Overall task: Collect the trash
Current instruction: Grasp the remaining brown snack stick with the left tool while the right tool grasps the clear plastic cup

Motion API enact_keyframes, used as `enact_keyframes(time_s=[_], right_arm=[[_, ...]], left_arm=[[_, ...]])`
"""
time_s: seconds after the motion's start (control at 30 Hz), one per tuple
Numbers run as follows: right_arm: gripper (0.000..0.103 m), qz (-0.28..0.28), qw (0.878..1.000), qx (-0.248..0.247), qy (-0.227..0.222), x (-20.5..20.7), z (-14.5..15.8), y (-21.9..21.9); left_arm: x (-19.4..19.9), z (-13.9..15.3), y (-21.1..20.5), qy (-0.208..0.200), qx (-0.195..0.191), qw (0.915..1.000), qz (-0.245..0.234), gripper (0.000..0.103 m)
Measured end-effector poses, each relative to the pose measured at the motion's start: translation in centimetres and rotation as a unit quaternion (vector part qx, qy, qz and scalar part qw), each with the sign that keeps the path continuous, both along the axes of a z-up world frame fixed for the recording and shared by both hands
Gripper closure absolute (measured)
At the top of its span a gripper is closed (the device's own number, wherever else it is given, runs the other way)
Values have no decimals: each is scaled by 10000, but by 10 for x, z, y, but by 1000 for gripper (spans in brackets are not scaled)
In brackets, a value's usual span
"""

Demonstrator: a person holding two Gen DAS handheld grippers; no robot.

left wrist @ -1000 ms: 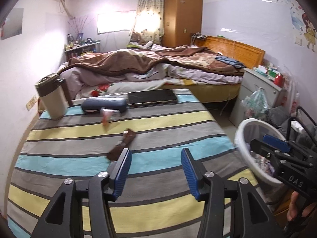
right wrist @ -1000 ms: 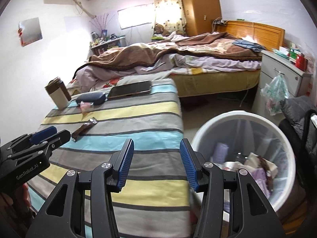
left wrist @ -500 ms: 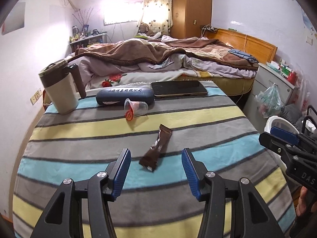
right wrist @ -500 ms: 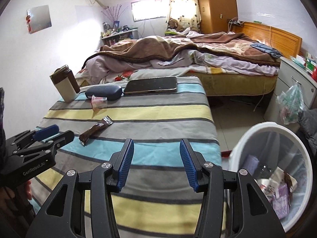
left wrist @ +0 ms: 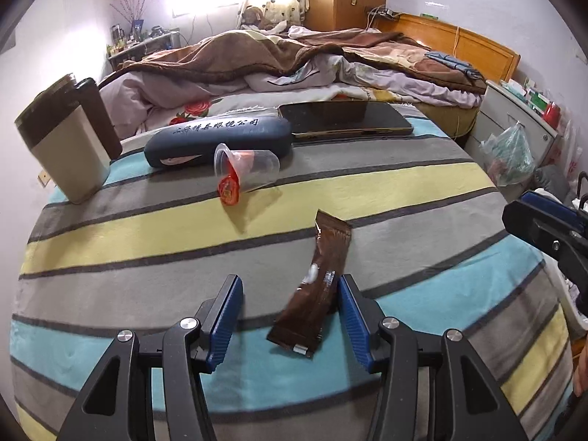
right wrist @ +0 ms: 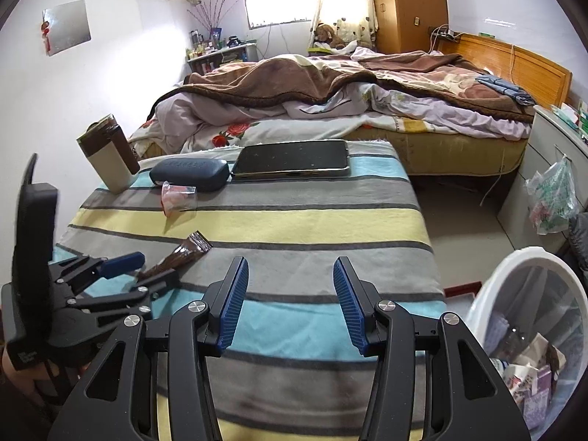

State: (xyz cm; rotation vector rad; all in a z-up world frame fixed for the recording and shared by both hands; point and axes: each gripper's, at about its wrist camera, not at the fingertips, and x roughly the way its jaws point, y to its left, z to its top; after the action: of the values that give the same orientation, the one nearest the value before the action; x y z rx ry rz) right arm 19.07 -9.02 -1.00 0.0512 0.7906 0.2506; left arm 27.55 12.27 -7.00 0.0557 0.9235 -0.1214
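Observation:
A brown snack wrapper (left wrist: 318, 286) lies flat on the striped table cloth (left wrist: 147, 228). My left gripper (left wrist: 288, 280) is open and low over it. The wrapper's near end lies between the fingers, close to the right finger, and the pads do not press it. Farther back a clear plastic cup (left wrist: 250, 165) with a peeled red lid lies on its side. My right gripper (right wrist: 290, 268) hangs open over the cloth with nothing between its fingers. In the right wrist view the left gripper (right wrist: 147, 272) sits at the wrapper (right wrist: 189, 250), with the cup (right wrist: 178, 198) behind.
A white trash bin (right wrist: 485, 286) holding several scraps stands on the floor right of the table. At the table's back are a navy glasses case (left wrist: 220, 139), a dark tablet (left wrist: 345, 119) and a beige mug (left wrist: 66, 147). A bed lies beyond.
My left gripper has moved forward and down, so the wrapper now lies between its fingers. My right gripper has swung left, from over the bin to over the table.

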Motion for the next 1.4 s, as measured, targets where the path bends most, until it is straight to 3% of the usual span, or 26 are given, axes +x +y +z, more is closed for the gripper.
enact_keyframes(time_s=[0.23, 0.3, 0.37, 0.43, 0.6, 0.9, 1.13, 1.23, 1.4], right_arm=[[53, 35, 10000, -54, 46, 6, -1, 14], [53, 54, 9999, -87, 71, 7, -2, 18], [53, 61, 9998, -141, 93, 9, -4, 21], [53, 73, 9998, -131, 104, 11, -4, 25], [53, 209, 9997, -47, 123, 18, -6, 36], [53, 843, 9962, 107, 205, 40, -14, 70], [52, 998, 9941, 400, 170, 58, -15, 90], [43, 1083, 9927, 493, 173, 63, -15, 99], [41, 1119, 9934, 237, 88, 70, -16, 118]], left_arm=[[9, -1, 0, -33, -11, 9998, -195, 50], [7, -1, 2, -56, 12, 9998, -182, 56], [5, 0, 5, -59, 14, 9998, -189, 74], [2, 2, 11, -59, 43, 9999, -145, 84], [-10, 6, 38, -105, -191, 9996, 168, 85], [-28, 20, 87, -353, -284, 9963, 736, 85], [-32, 29, 110, -601, -337, 9918, 1080, 85], [-31, 26, 118, -596, -383, 9906, 1167, 85], [-29, 21, 124, -573, -427, 9895, 1260, 85]])
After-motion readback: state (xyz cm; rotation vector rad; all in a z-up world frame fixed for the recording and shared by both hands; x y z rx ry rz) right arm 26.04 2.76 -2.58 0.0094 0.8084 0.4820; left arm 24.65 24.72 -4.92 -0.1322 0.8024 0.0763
